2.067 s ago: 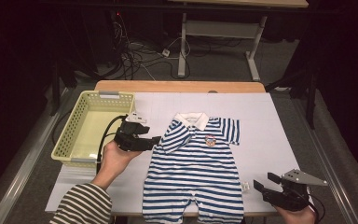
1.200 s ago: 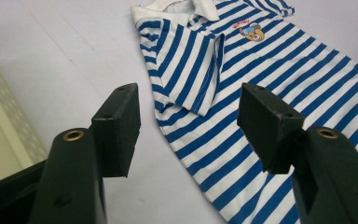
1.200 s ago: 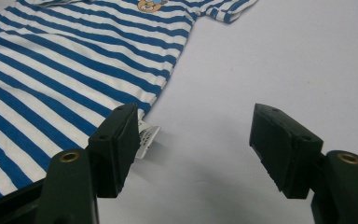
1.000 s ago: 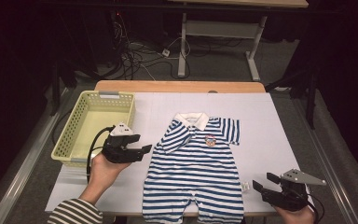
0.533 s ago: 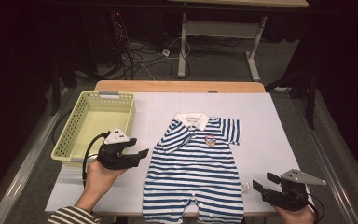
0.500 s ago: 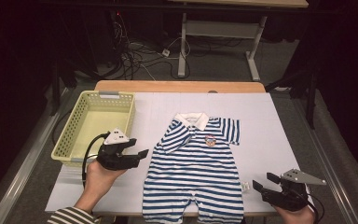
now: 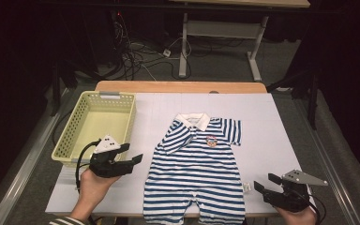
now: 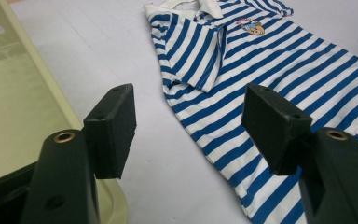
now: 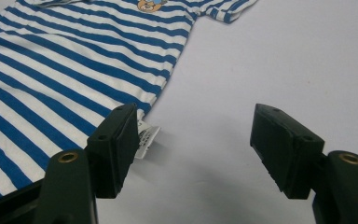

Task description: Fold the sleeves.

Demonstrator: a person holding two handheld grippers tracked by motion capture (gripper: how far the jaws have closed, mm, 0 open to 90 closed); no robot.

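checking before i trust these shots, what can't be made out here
- Striped romper: leg ends cut off by the high view's bottom edge.
- Care label: print too small, partly behind the right gripper's jaw in the right gripper view.
- Chest badge: design too small to read in the left gripper view.

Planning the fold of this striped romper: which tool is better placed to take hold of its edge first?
Probably the left tool: open, beside the romper near its folded sleeve. The right tool sits off the hem, by the label.
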